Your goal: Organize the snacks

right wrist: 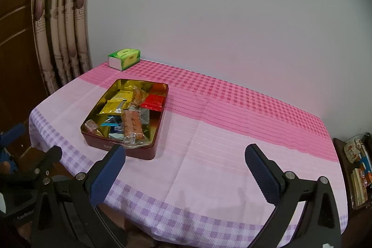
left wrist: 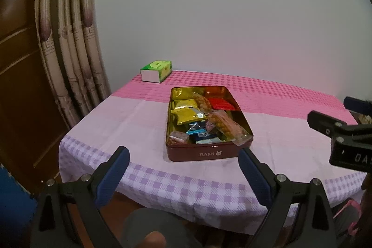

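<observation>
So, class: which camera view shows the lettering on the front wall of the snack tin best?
The left wrist view. It faces the tin head-on, so "BAMI" reads whole on the front wall. In the right wrist view the tin sits at an angle, and the right gripper's left finger covers most of the lettering.

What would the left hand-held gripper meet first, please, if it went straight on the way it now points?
Probably the near wall of the red tin, which lies centred ahead of the open left hand-held gripper; depth is unclear, so it might pass over the rim into the snacks.
</observation>
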A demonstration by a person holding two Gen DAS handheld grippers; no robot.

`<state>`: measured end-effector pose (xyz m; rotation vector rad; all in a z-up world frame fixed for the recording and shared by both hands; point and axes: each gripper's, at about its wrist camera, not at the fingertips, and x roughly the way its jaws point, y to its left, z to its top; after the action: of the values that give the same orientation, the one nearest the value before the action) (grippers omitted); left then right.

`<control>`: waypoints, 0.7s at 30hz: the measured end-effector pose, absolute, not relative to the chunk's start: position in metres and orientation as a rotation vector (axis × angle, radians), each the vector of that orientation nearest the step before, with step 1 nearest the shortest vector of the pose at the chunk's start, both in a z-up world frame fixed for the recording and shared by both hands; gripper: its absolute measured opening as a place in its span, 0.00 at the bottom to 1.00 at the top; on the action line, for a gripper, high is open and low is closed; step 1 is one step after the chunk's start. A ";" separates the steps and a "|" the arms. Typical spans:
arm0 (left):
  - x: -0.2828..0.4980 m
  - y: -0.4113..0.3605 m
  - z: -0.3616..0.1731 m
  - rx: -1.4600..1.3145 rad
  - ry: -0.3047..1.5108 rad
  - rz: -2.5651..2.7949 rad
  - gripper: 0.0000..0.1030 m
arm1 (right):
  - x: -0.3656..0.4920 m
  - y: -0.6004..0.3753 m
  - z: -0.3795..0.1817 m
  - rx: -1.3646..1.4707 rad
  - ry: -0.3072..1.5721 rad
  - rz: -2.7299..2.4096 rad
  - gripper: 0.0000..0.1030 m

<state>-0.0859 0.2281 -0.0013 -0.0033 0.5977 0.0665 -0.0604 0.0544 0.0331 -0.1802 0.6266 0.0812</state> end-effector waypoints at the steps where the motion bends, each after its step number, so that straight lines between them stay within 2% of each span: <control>1: -0.087 0.227 -0.001 0.000 0.595 0.058 0.94 | -0.061 0.054 0.033 -0.178 0.628 0.082 0.99; 21: -0.087 0.217 -0.004 0.005 0.620 -0.003 0.94 | -0.062 0.055 0.029 -0.170 0.640 0.085 0.99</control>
<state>-0.0865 0.2167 -0.0045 0.0051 0.6203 -0.0028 -0.0618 0.0546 0.0294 -0.1696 0.6401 0.0846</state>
